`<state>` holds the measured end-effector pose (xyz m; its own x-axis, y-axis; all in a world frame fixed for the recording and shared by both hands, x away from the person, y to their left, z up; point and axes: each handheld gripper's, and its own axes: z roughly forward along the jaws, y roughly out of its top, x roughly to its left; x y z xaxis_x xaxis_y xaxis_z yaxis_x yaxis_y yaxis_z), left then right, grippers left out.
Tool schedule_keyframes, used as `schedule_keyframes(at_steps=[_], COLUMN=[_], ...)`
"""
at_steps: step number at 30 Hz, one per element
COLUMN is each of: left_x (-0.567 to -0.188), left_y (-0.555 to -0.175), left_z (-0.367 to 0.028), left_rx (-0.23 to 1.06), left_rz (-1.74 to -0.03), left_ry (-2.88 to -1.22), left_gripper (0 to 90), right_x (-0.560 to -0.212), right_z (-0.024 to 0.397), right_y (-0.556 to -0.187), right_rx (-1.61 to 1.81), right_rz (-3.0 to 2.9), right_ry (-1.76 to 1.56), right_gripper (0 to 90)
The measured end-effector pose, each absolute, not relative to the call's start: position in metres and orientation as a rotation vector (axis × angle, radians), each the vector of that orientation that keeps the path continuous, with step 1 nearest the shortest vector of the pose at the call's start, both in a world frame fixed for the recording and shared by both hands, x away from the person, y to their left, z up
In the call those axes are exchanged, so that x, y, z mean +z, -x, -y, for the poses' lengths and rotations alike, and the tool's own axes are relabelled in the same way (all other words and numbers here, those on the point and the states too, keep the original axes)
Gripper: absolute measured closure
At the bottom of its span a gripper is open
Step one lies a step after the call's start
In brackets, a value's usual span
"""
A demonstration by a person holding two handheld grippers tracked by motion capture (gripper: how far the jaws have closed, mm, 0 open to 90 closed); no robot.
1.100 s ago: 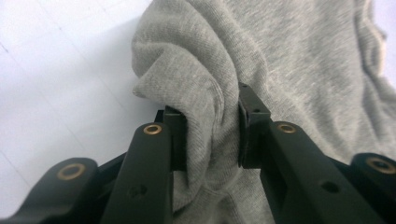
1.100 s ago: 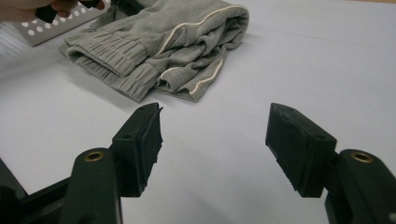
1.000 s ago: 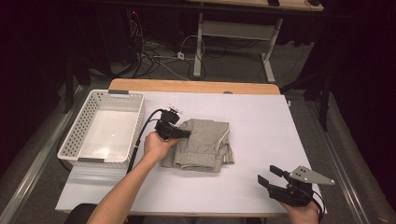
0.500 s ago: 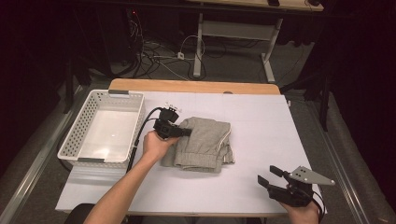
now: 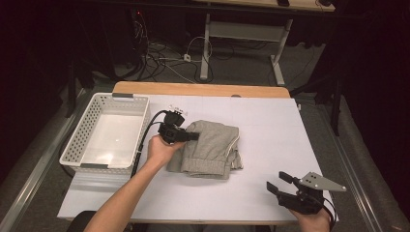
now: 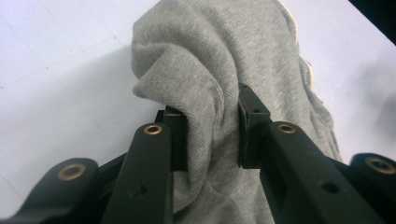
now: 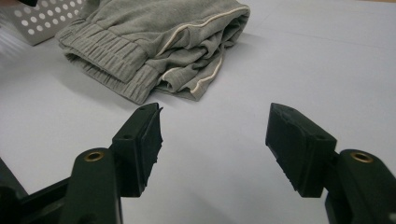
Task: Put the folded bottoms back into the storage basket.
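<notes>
A folded pair of grey knit sweatpants with cream piping and ribbed cuffs (image 5: pixel 209 149) lies near the middle of the white table sheet (image 5: pixel 270 125); just off its nine o'clock side sits a white perforated plastic basket (image 5: pixel 87 130); the person's bare left forearm comes in from about seven o'clock and runs up toward one o'clock, the left hand (image 5: pixel 162 150) wrapped around the black left gripper (image 5: pixel 192 137), which points level toward three o'clock over the garment's nine o'clock edge; in the left gripper view its jaws are clamped on a raised fold of the grey cloth (image 6: pixel 210 116), the pads pressing the bunched knit from both sides; the right hand (image 5: pixel 314 221) rests at the table's five o'clock corner, well apart from the sweatpants, holding the black right gripper (image 5: pixel 279 182) aimed toward ten o'clock; its jaws stand wide apart over bare sheet, with the folded garment (image 7: pixel 159 42) beyond them at twelve o'clock.
</notes>
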<state>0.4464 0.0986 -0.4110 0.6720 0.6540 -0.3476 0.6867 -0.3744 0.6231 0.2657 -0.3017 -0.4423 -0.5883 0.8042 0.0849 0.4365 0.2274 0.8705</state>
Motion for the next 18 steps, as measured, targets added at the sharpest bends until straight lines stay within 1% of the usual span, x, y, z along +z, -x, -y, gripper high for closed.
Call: schedule_keyframes(at_steps=[18], left_x=[-0.395], left_y=[-0.445], left_z=[-0.091], left_rx=[-0.050], left_rz=[-0.985], left_ry=[-2.116], left_gripper=[69.8], right_x=[-0.442], right_z=[0.303], right_y=[-0.266], right_rx=[1.309], right_rz=[-2.120], right_ry=[-1.143], right_gripper=[36.4])
